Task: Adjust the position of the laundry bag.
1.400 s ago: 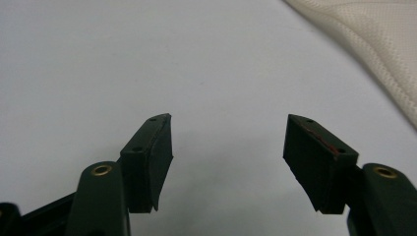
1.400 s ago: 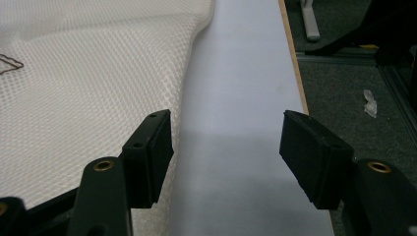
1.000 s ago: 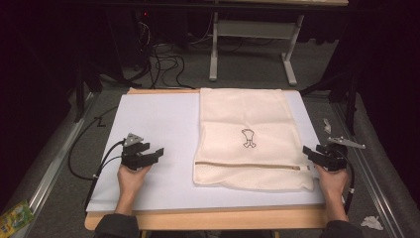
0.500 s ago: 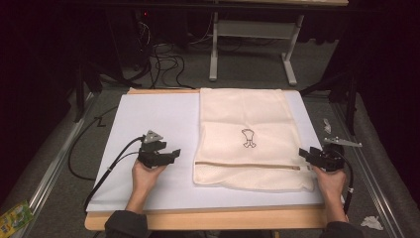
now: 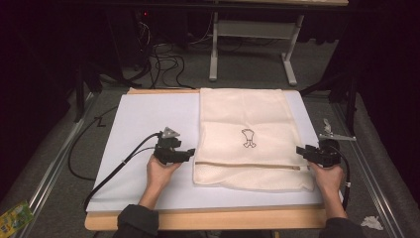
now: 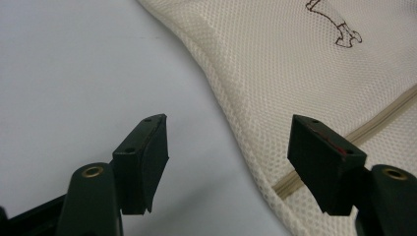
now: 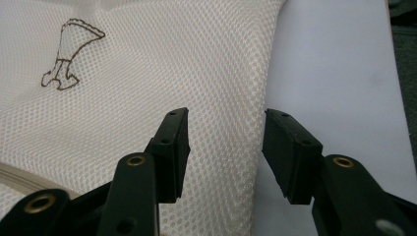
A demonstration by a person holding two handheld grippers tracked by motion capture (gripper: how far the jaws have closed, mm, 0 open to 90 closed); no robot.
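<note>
A cream mesh bag [image 5: 245, 114] with a small dark stitched figure [image 5: 248, 138] lies flat on the white board [image 5: 148, 119]; a zip [image 5: 247, 165] runs across its near part. My left gripper [image 5: 190, 154] stands open just beside the bag's left edge, level with the zip. In the left gripper view its jaws [image 6: 226, 152] straddle that hem of the bag [image 6: 295, 64] without touching it. My right gripper [image 5: 299, 151] is at the bag's right edge. Its jaws [image 7: 226, 147] have just been closing, with the mesh edge [image 7: 147, 73] between them, and the pads do not press on it.
The board rests on a wooden table [image 5: 208, 218]. A metal clip [image 5: 333, 134] lies off the board at the right. Cables [image 5: 163, 54] and a desk frame [image 5: 214, 44] are on the floor beyond. A green packet [image 5: 12, 215] lies at the bottom left.
My left gripper has slid right across the board up to the bag's left edge. The right hand stayed in place while its jaws narrowed around the bag's right edge.
</note>
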